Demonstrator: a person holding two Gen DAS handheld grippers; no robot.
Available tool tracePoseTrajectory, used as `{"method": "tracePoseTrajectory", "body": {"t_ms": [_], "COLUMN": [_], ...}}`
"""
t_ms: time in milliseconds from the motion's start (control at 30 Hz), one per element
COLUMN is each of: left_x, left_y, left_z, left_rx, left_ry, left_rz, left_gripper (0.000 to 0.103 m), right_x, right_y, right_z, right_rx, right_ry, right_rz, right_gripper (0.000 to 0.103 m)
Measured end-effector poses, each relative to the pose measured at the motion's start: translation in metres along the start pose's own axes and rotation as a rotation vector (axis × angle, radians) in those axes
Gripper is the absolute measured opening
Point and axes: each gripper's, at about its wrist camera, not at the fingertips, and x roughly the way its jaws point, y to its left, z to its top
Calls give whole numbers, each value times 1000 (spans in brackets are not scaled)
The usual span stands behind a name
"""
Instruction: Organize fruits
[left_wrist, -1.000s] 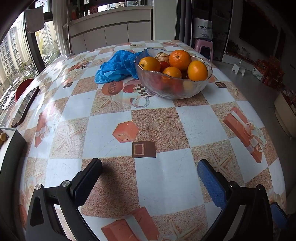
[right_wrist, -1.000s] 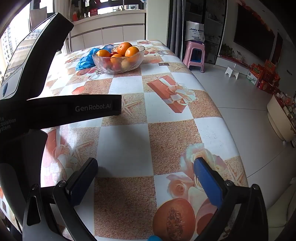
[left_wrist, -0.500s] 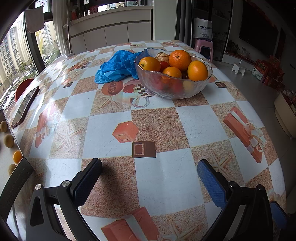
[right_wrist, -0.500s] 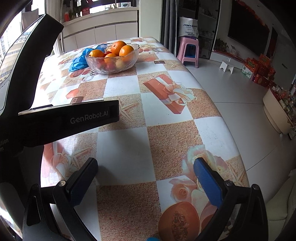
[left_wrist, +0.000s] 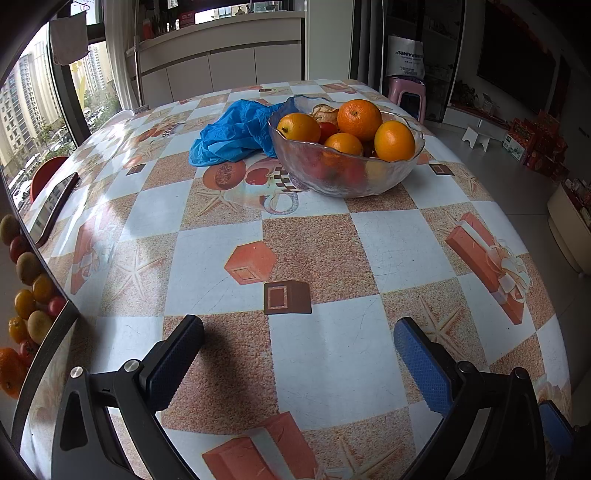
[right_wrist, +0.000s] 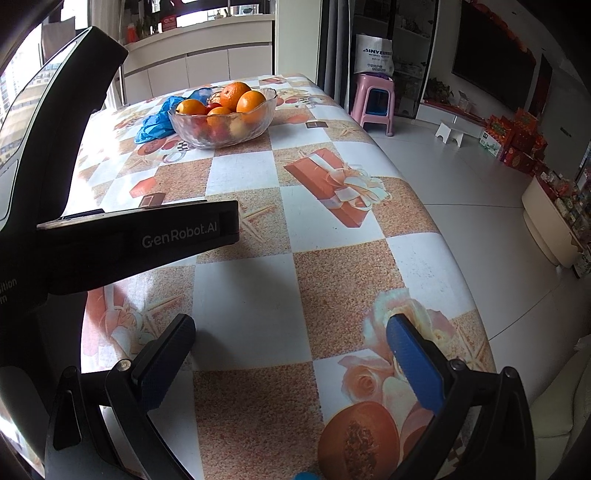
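A clear glass bowl (left_wrist: 343, 173) holding several oranges (left_wrist: 359, 109) and red fruits stands at the far middle of the table; it also shows in the right wrist view (right_wrist: 221, 127). My left gripper (left_wrist: 299, 350) is open and empty, low over the near part of the table, well short of the bowl. My right gripper (right_wrist: 291, 349) is open and empty near the table's near right corner. The left gripper's black body (right_wrist: 110, 236) fills the left of the right wrist view. A row of small fruits (left_wrist: 27, 284) shows at the left edge, beyond the table.
A crumpled blue plastic bag (left_wrist: 236, 133) lies left of the bowl, touching it. A phone (left_wrist: 51, 208) lies at the table's left edge. A pink stool (right_wrist: 371, 103) stands beyond the table's far right. The checked tablecloth (left_wrist: 332, 350) covers the table.
The dark object at the left edge of the left wrist view has moved away, uncovering the row of small fruits. The right gripper has shifted slightly; both stay open.
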Motion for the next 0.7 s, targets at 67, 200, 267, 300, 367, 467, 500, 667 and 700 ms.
{"method": "tracePoseTrajectory", "body": {"t_ms": [67, 200, 267, 300, 367, 467, 500, 667, 700], "left_x": [0, 0, 0, 0, 0, 0, 0, 0, 0], "left_y": [0, 0, 0, 0, 0, 0, 0, 0, 0], "left_z": [0, 0, 0, 0, 0, 0, 0, 0, 0], "left_rx": [0, 0, 0, 0, 0, 0, 0, 0, 0], "left_ry": [0, 0, 0, 0, 0, 0, 0, 0, 0], "left_rz": [0, 0, 0, 0, 0, 0, 0, 0, 0], "left_gripper": [103, 103, 103, 103, 103, 103, 103, 103, 103], "right_x": [1, 1, 1, 1, 1, 1, 1, 1, 1], "right_y": [2, 3, 4, 4, 6, 5, 4, 4, 4], "right_z": [1, 0, 0, 0, 0, -1, -1, -2, -2], "right_rx": [6, 8, 15, 22, 29, 35, 37, 37, 37], "right_ry": [-1, -3, -2, -1, -3, -4, -4, -7, -7], "right_rz": [-9, -16, -17, -21, -29, -24, -21, -21, -21], "right_gripper": [103, 103, 103, 103, 103, 103, 103, 103, 103]}}
